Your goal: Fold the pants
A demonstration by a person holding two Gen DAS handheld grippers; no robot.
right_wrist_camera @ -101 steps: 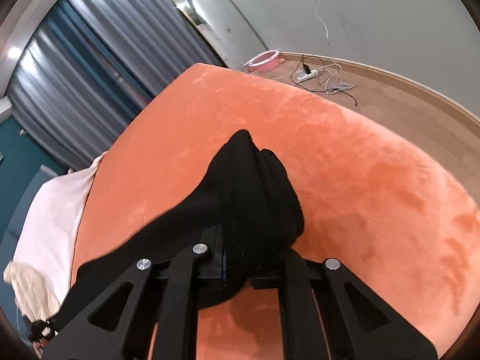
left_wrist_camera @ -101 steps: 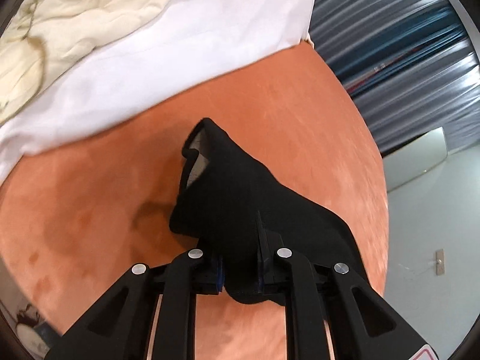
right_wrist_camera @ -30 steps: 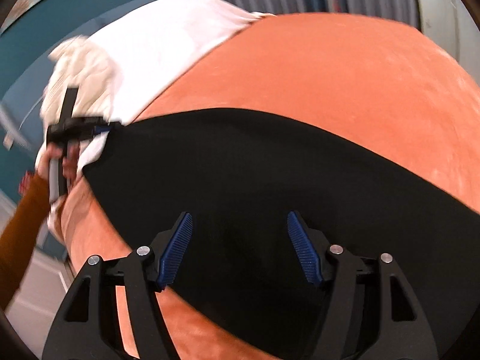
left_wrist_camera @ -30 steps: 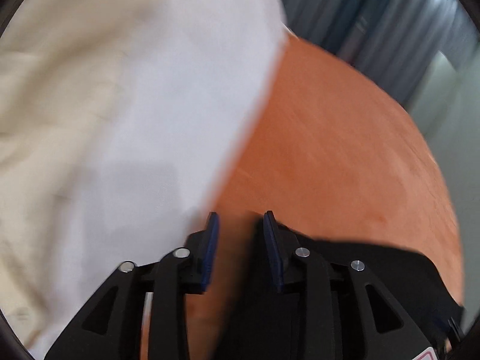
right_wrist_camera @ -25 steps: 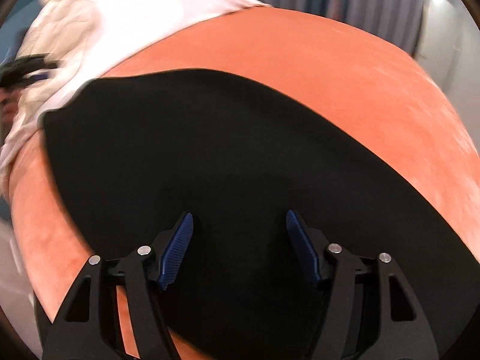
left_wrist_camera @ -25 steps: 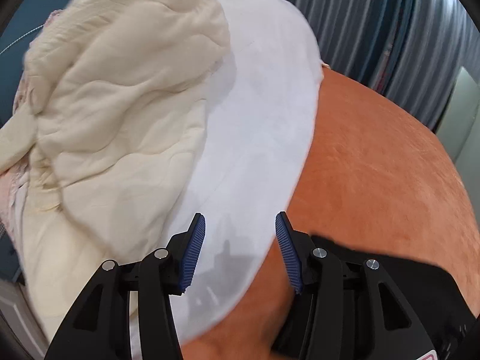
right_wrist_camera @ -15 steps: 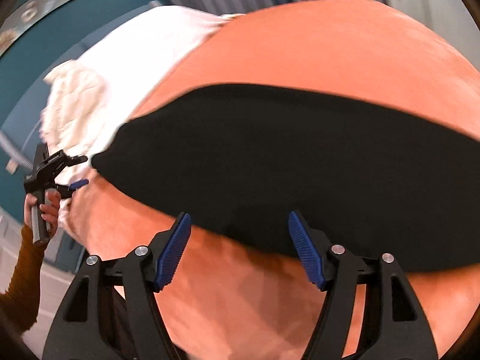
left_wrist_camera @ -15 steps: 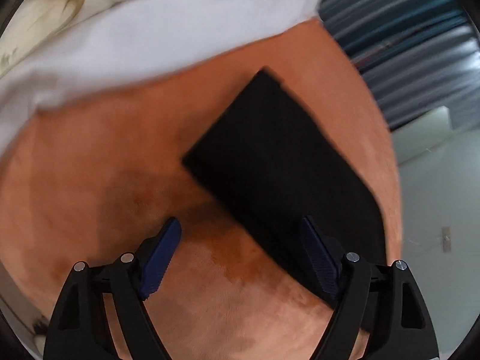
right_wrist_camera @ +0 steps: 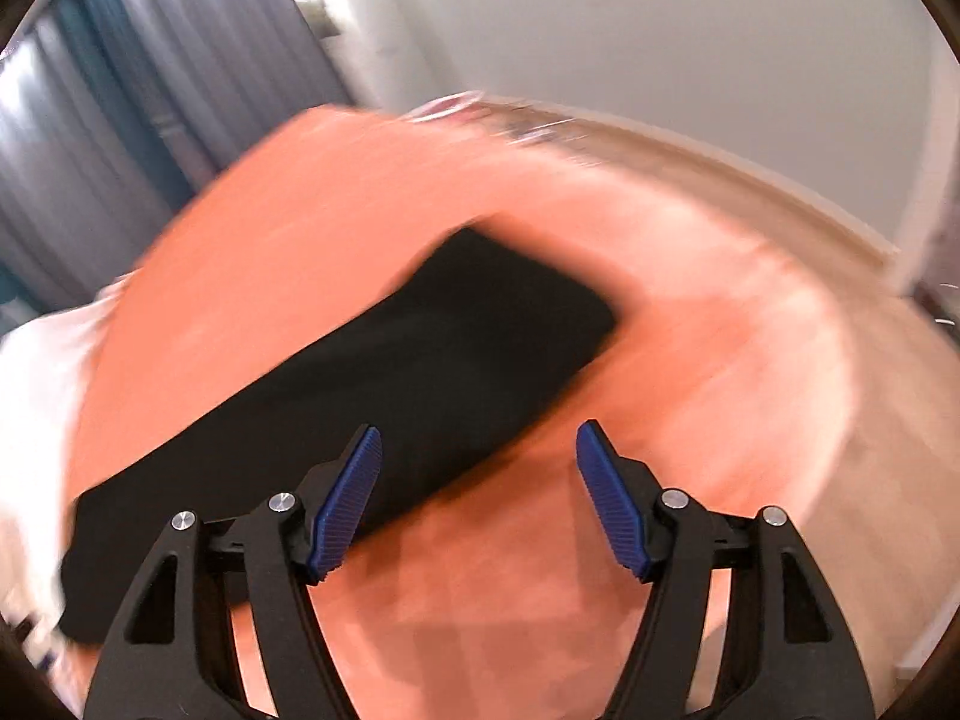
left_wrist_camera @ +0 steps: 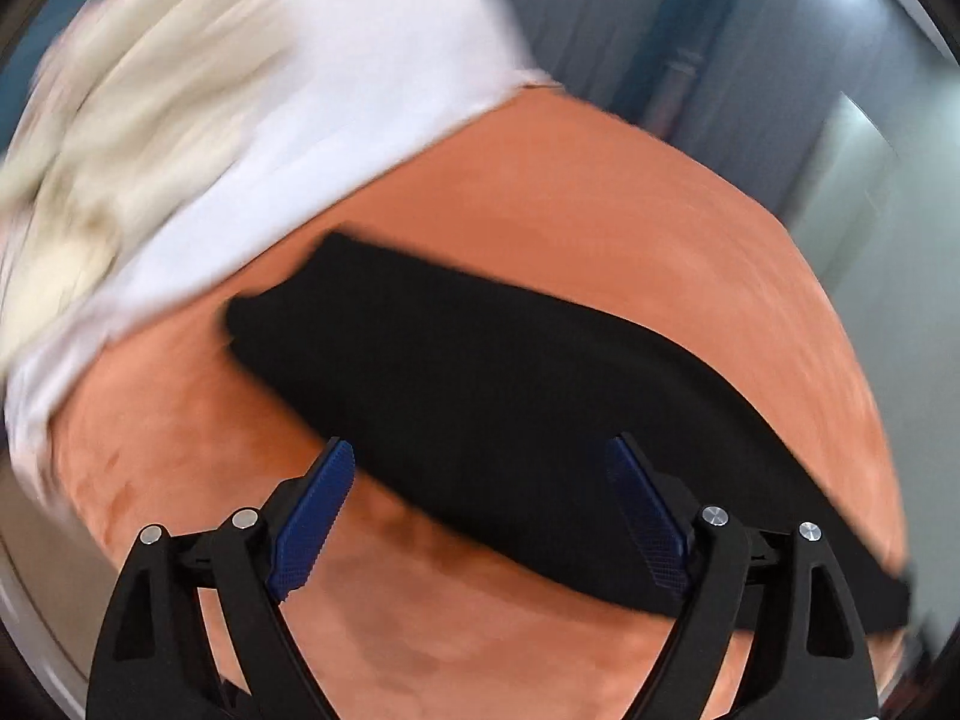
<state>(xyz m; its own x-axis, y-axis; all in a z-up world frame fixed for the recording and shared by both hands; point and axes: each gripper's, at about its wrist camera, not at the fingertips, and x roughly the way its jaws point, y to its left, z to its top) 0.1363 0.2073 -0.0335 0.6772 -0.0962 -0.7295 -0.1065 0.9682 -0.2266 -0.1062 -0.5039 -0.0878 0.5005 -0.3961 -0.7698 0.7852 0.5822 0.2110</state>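
The black pants [left_wrist_camera: 510, 408] lie flat as a long folded strip on the orange bed cover [left_wrist_camera: 600, 228]. My left gripper [left_wrist_camera: 489, 516] is open and empty, held above the strip's near edge. In the right wrist view the pants [right_wrist_camera: 390, 384] run from the lower left to a squared end at the middle. My right gripper [right_wrist_camera: 477, 498] is open and empty, above the near edge close to that end. Both views are blurred by motion.
A white sheet [left_wrist_camera: 336, 96] and a cream quilt [left_wrist_camera: 120, 120] lie beyond the pants at the left. Grey curtains [right_wrist_camera: 90, 120] hang behind. A wooden ledge [right_wrist_camera: 690, 144] and a pale wall [right_wrist_camera: 660, 18] stand beyond the bed's far end.
Both grippers were shut on the bunched pants and have let go. The pants now lie flat as a strip. Both cameras have swung fast over the bed, the right one towards the wall.
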